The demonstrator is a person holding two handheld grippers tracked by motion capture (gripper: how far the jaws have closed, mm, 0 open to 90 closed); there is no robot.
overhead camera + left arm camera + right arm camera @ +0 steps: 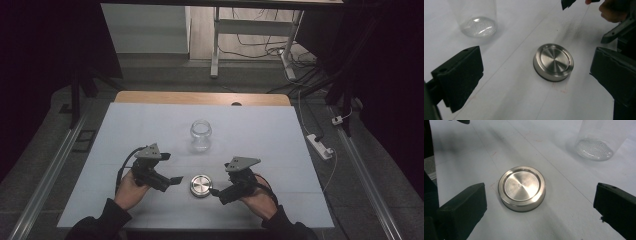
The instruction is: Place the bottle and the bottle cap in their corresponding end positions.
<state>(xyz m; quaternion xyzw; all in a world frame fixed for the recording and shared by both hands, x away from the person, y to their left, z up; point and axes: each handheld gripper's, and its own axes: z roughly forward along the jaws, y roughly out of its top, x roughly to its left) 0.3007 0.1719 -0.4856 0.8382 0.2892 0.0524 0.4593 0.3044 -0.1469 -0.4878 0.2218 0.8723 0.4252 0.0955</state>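
High view: a clear glass jar [200, 134] stands upright and uncapped near the middle of a white table [150, 125]; nothing can be made out inside it. Its round metal lid [200, 185] lies flat nearer the person, between the left gripper [176, 180] and the right gripper [214, 191], each held just beside it and touching nothing. A strip of bare wood edges the table's far side. Beyond it are a grey floor, a white desk frame and loose cables; a white power strip [320, 146] lies on the floor to the right.

Left gripper view: the black jaws stand wide apart and hold nothing. The brushed-steel lid [553, 62] rests on the white surface ahead between them, top up. The jar's base [477, 26] sits beyond at upper left. The other hand [612, 11] shows at upper right.

Right gripper view: the jaws are spread wide, empty. The lid [521, 188] lies between them, well apart from the jar's dimpled base [594, 149] at upper right. No writing is legible.
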